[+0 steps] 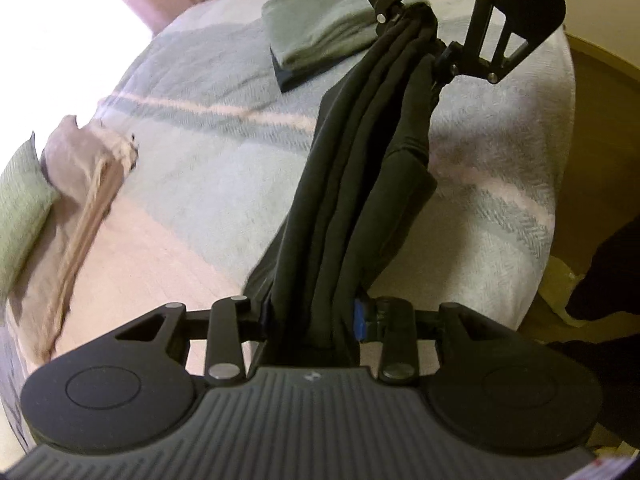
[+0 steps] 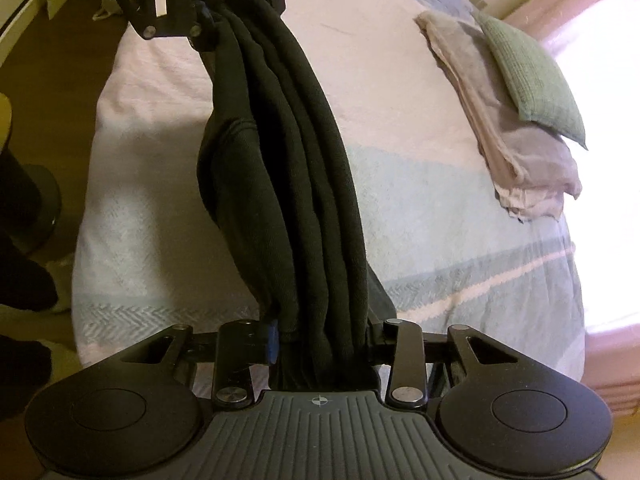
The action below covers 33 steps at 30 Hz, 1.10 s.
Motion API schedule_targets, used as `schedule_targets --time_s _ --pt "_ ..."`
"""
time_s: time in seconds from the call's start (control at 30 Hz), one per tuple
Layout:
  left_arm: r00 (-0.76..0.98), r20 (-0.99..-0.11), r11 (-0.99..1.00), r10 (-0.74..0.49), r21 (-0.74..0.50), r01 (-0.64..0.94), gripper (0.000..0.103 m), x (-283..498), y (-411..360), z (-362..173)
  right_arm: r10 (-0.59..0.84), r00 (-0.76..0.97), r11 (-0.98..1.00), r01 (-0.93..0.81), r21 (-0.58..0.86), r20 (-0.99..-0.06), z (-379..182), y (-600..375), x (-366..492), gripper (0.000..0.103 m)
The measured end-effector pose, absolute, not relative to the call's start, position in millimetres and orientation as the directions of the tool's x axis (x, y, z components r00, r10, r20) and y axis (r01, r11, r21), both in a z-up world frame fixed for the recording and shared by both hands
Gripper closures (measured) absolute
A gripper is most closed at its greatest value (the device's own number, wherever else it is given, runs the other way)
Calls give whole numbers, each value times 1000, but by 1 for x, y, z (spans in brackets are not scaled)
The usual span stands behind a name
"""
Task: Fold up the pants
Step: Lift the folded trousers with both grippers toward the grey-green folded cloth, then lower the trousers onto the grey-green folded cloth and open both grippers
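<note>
Black pants (image 1: 360,168) hang bunched lengthwise in the air above the bed, stretched between both grippers. My left gripper (image 1: 316,320) is shut on one end of them at the bottom of the left wrist view. At the top of that view my right gripper (image 1: 416,20) is clamped on the other end. In the right wrist view the same black pants (image 2: 296,168) run from my right gripper (image 2: 324,336) at the bottom up to the left gripper (image 2: 228,4) at the top. A looser fold sags off one side of the bundle.
The bed (image 1: 192,152) has a pale striped blanket. Folded green and dark clothes (image 1: 316,36) lie at its far part. A beige cloth (image 2: 500,128) and a green pillow (image 2: 532,76) lie toward the bright window. A person's dark leg (image 2: 20,272) stands on the floor beside the bed.
</note>
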State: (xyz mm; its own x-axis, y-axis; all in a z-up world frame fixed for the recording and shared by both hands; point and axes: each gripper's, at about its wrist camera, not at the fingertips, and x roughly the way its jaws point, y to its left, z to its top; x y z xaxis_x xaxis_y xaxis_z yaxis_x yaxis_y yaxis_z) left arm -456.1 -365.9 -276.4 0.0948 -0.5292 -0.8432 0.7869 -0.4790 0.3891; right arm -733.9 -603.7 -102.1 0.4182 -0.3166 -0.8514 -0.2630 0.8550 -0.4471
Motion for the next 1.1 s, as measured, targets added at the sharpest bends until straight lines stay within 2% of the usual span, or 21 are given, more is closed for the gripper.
schedule_targets --time_s 0.23,0.4,0.53,0.77,0.87,0.93,1.0,1.07,1.1 --pt "15 -766 -567 -642 489 663 70 -469 -430 -214 -449 392 856 -69 -512 -803 -26 -628 -757 70" --pt "-94 -677 -612 -730 587 530 70 -513 -521 -171 -610 321 787 136 -602 -725 28 -678 -804 70" --pt "-175 -617 -624 -767 654 427 70 -562 -610 -166 -708 231 705 270 -656 -667 48 -739 -851 69" --pt "-246 -605 -653 -757 691 311 69 -625 -751 -216 -771 91 608 399 -687 -630 17 -858 -911 69" --pt "-274 -611 -670 -742 691 273 66 -628 -767 -261 -783 44 575 431 -696 -620 -13 -876 -918 69" --pt "-262 -655 -705 -709 661 257 64 -626 -772 -301 -776 18 567 458 -685 -630 -48 -880 -918 68" --pt "-226 -708 -744 -669 635 208 63 -622 -770 -350 -732 -1 609 446 -656 -681 -95 -876 -909 66" --pt "-208 -719 -748 -663 638 182 60 -615 -764 -385 -700 -19 643 419 -641 -714 -132 -864 -899 62" --pt "-210 -714 -744 -668 639 195 55 -610 -762 -392 -713 -27 632 407 -659 -701 -143 -856 -895 62"
